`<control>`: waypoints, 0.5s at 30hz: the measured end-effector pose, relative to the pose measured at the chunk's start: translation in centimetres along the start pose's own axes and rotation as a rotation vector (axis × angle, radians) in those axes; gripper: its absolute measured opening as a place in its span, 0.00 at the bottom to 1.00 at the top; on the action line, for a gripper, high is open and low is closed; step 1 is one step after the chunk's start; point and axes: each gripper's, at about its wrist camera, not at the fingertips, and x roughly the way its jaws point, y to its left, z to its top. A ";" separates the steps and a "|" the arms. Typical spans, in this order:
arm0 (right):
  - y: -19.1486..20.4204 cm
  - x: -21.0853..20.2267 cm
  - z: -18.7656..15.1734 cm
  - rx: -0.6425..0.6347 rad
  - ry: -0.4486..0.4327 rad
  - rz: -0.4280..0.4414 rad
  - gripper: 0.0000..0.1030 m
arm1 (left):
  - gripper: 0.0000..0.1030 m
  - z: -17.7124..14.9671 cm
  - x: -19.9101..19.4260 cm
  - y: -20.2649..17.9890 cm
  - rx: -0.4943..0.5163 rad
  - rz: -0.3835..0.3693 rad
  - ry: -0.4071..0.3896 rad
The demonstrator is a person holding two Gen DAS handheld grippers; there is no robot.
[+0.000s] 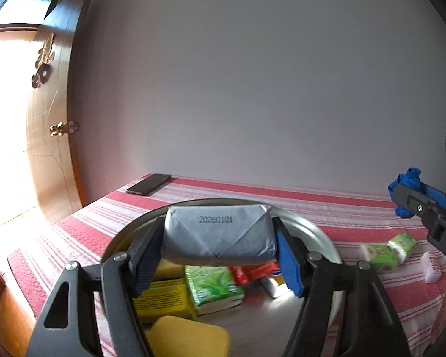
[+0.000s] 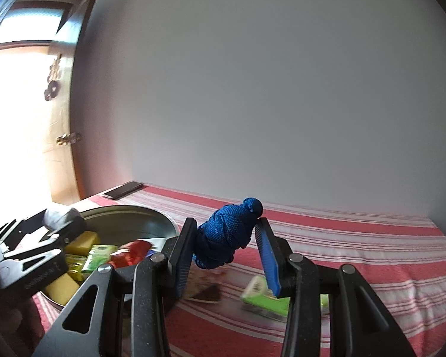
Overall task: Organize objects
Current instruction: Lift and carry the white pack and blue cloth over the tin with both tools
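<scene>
My left gripper [image 1: 217,253] is shut on a grey wrapped packet [image 1: 218,233] stamped 20260101 and holds it above a round metal basin [image 1: 318,232]. In the basin lie yellow sponges [image 1: 187,336], a yellow pack [image 1: 163,300], a green tissue pack [image 1: 212,288] and red wrappers [image 1: 254,270]. My right gripper [image 2: 223,247] is shut on a blue rope bundle [image 2: 229,235], held above the striped cloth to the right of the basin [image 2: 163,217]. It also shows at the right of the left wrist view [image 1: 413,190].
A red and white striped cloth [image 2: 356,253] covers the table. Green tissue packs [image 1: 386,248] and a small white item [image 1: 431,267] lie on it at right. A dark phone [image 1: 148,184] lies at the far left corner. A wooden door [image 1: 53,136] stands at left.
</scene>
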 end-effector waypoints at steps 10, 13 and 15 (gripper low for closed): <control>4.6 2.8 0.3 -0.056 0.055 0.086 0.42 | 0.67 -0.4 1.9 2.3 -0.007 0.050 0.054; 5.6 3.7 0.4 -0.067 0.069 0.098 0.42 | 0.67 -0.4 2.0 2.5 -0.007 0.058 0.060; 5.9 3.9 0.5 -0.071 0.076 0.104 0.42 | 0.67 -0.4 2.2 2.7 -0.006 0.064 0.064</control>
